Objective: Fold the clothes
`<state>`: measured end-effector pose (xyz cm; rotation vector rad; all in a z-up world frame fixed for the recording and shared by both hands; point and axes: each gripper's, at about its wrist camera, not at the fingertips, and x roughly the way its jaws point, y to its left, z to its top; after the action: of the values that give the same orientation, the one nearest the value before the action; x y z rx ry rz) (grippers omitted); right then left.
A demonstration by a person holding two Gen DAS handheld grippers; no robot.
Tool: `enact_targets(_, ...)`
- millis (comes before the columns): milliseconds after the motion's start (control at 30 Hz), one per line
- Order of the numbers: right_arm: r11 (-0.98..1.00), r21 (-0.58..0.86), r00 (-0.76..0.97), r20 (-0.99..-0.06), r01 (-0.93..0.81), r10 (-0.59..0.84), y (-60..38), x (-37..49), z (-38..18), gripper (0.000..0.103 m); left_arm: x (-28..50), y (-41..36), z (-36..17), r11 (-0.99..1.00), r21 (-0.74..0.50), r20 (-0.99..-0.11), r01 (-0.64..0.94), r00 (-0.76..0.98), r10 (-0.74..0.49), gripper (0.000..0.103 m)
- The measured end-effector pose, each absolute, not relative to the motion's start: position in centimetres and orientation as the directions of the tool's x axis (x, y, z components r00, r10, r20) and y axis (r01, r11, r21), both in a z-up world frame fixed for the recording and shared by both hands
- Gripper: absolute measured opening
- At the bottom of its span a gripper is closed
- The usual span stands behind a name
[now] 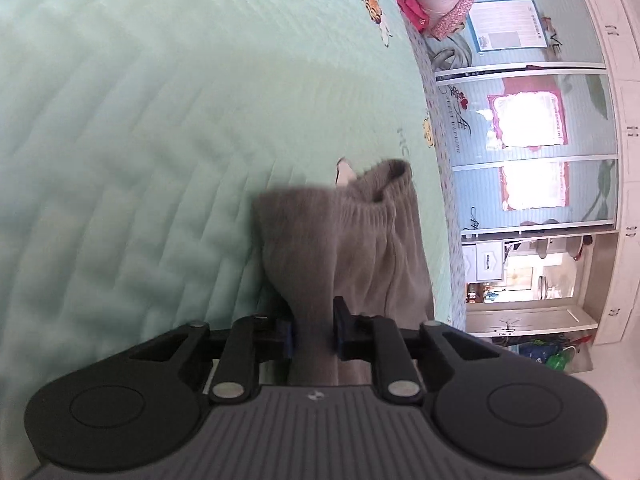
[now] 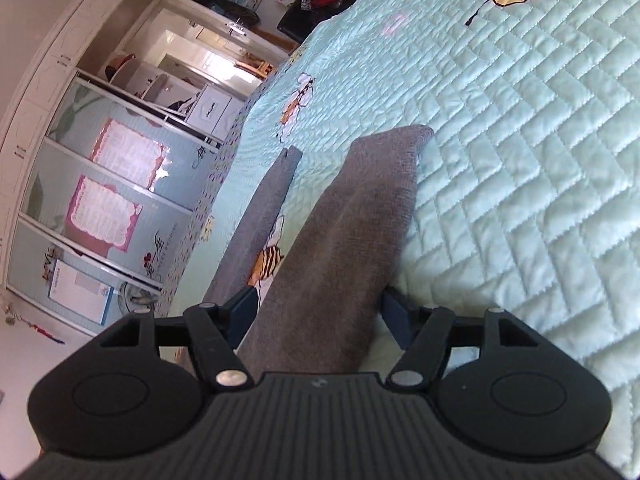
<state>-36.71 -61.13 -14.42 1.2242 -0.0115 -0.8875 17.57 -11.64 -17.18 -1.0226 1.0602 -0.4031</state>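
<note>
Grey trousers (image 1: 344, 240) lie on the mint quilted bedspread (image 1: 140, 140), close to the bedspread's wardrobe-side edge. The left gripper (image 1: 314, 334) is clamped on a bunched fold of the trousers just below the elastic waistband (image 1: 376, 200), which stands gathered and open ahead of it. The right gripper (image 2: 318, 312) has its jaws spread wide, one to each side of a trouser leg (image 2: 352, 232), the pads clear of the cloth, nothing gripped. That leg's long axis runs straight ahead from the right gripper, its hem lying farther in on the bedspread; the second leg (image 2: 256, 220) lies nearer the bedspread's edge. Judgement: the right hand is the nearer to the legs, and any fold turns on carrying the leg end along that axis toward the waistband
</note>
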Motion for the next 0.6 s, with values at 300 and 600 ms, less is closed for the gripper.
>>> enact_targets(300, 0.054, 0.770, 0.636, -0.483, 0.636, -0.602, -64.2, -36.8, -13.6, 0.006, 16.8, -9.9, -13.7, 0.600, -0.798, -0.526, -0.057, 0.550, -0.648, 0.007)
enact_targets(600, 0.129, 0.671, 0.578, -0.507, 0.731, -0.639, -60.9, -36.6, -10.7, 0.024, 16.5, -8.1, -14.3, 0.613, -0.789, -0.549, -0.049, 0.503, -0.667, 0.024)
